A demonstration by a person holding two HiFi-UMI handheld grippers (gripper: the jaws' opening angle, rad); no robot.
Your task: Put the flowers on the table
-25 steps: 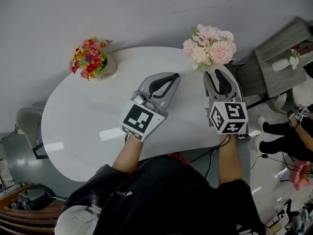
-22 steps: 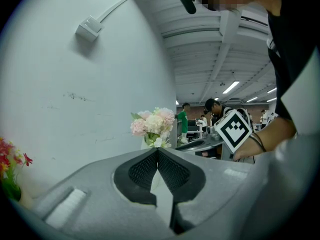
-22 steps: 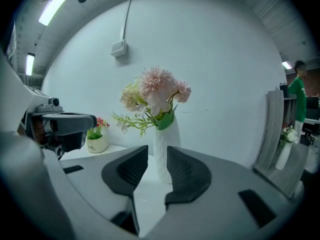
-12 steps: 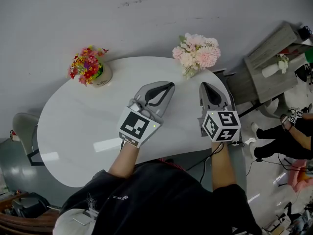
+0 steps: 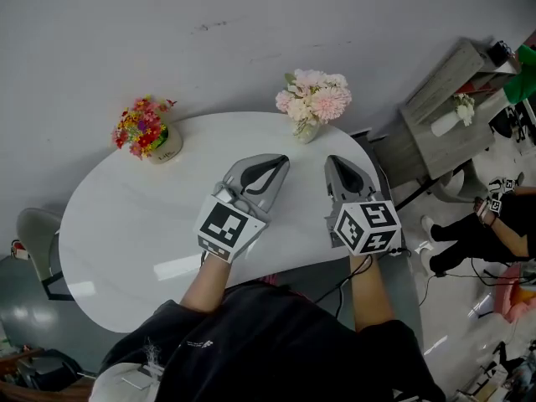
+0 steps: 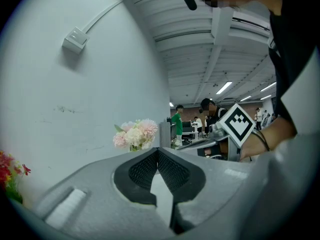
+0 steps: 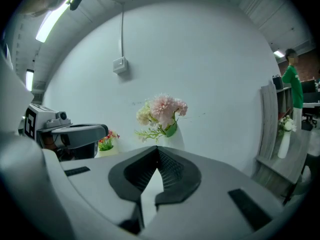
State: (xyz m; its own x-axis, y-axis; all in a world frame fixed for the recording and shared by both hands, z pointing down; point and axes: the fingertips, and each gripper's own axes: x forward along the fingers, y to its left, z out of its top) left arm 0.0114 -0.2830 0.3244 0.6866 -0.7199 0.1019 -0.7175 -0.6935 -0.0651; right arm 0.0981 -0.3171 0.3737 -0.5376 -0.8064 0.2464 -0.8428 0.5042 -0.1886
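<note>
A bunch of pink and cream flowers (image 5: 311, 100) in a small clear vase stands at the far right edge of the white oval table (image 5: 134, 216). The same flowers show ahead of both grippers (image 6: 135, 134) (image 7: 162, 111). My right gripper (image 5: 332, 159) (image 7: 157, 147) hovers over the table a short way in front of the vase, shut and empty. My left gripper (image 5: 280, 159) (image 6: 158, 150) sits beside it to the left, also shut with nothing between its pads. A pot of red and yellow flowers (image 5: 141, 126) (image 7: 106, 143) stands at the table's far left.
The wall runs close behind the table. A grey shelf unit (image 5: 452, 107) with a white vase (image 5: 444, 120) stands to the right. A person sits on the floor at the right edge (image 5: 477, 233). A chair (image 5: 33, 224) stands at the table's left.
My right gripper has drawn back from the pink flowers and its jaws have closed on nothing. The left gripper has pulled back as well. The vase stays on the table.
</note>
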